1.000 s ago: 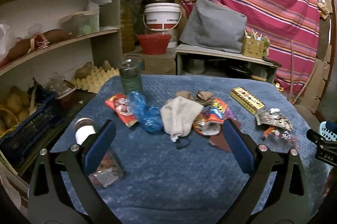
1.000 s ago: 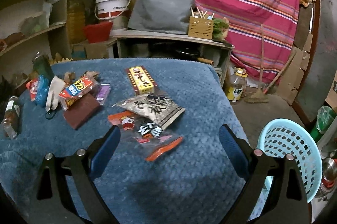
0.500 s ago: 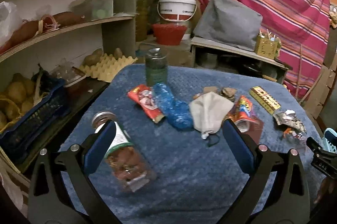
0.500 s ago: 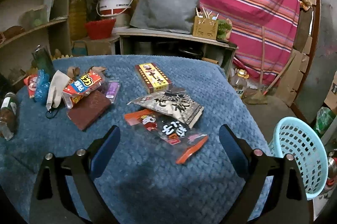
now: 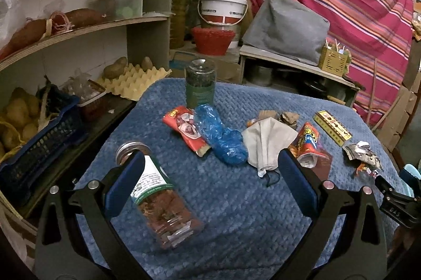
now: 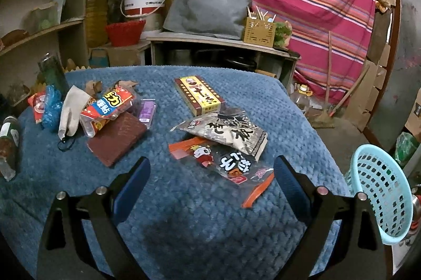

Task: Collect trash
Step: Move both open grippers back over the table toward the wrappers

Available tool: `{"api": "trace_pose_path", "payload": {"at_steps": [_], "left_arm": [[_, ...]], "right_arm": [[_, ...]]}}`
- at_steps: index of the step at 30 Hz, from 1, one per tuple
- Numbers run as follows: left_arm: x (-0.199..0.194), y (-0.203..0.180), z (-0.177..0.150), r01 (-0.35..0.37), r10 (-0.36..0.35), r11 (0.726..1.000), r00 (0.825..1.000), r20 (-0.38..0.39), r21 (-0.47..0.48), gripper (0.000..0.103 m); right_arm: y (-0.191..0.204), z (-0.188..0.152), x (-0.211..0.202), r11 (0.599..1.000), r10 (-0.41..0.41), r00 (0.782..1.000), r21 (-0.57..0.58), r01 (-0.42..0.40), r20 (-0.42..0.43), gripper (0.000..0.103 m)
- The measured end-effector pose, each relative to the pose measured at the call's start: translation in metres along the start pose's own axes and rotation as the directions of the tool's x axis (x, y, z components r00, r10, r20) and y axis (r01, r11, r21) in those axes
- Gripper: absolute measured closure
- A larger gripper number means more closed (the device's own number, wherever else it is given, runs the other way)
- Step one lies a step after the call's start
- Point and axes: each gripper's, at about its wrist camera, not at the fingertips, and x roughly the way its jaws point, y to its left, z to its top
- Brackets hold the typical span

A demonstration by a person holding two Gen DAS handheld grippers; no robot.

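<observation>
Trash lies scattered on a blue quilted table [image 5: 236, 206]. My left gripper [image 5: 210, 174] is open and empty above it; a clear jar [image 5: 160, 201] with a silver lid lies on its side just inside the left finger. Beyond are a red wrapper [image 5: 184, 130], a blue plastic bag [image 5: 221, 138] and a grey mask [image 5: 265, 143]. My right gripper [image 6: 211, 182] is open, empty, hovering near a clear panda snack packet [image 6: 226, 161] and a silver-black bag [image 6: 223, 130]. A yellow box [image 6: 200, 96] and a brown pad [image 6: 117, 138] lie farther off.
A light blue mesh basket [image 6: 381, 190] stands off the table's right edge. An upright dark green jar [image 5: 200, 85] stands at the table's far left. Shelves with potatoes, an egg tray [image 5: 131, 80] and a dark blue crate [image 5: 34, 146] line the left side.
My left gripper moved left and back, bringing the lying jar beside its left finger. The right gripper drew slightly closer to the panda packet. Both stayed open.
</observation>
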Motion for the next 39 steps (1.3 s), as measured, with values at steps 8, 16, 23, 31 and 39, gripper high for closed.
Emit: {"api": "trace_pose_path", "payload": {"at_steps": [8, 16, 23, 31, 39], "left_arm": [[0.003, -0.004, 0.001, 0.001, -0.001, 1.0, 1.0, -0.003, 0.009, 0.005], [0.005, -0.011, 0.002, 0.0, 0.0, 1.0, 1.0, 0.001, 0.02, 0.005], [0.005, -0.013, 0.003, 0.006, -0.006, 1.0, 1.0, 0.004, 0.022, 0.005], [0.007, -0.019, 0.005, 0.006, -0.006, 0.999, 1.0, 0.003, 0.035, 0.005], [0.012, -0.031, 0.007, 0.005, -0.005, 0.999, 1.0, 0.002, 0.054, 0.005]], "right_arm": [[-0.001, 0.001, 0.001, 1.0, -0.001, 1.0, 0.01, 0.001, -0.006, 0.01], [-0.013, 0.002, 0.003, 1.0, -0.013, 1.0, 0.025, 0.013, -0.005, 0.01], [-0.018, 0.004, 0.004, 0.999, -0.019, 1.0, 0.033, 0.019, 0.0, 0.01], [-0.022, 0.005, 0.007, 0.999, -0.021, 1.0, 0.027, 0.021, -0.004, 0.01], [-0.036, 0.017, 0.013, 0.999, -0.039, 0.999, 0.031, 0.038, 0.017, 0.01]]}}
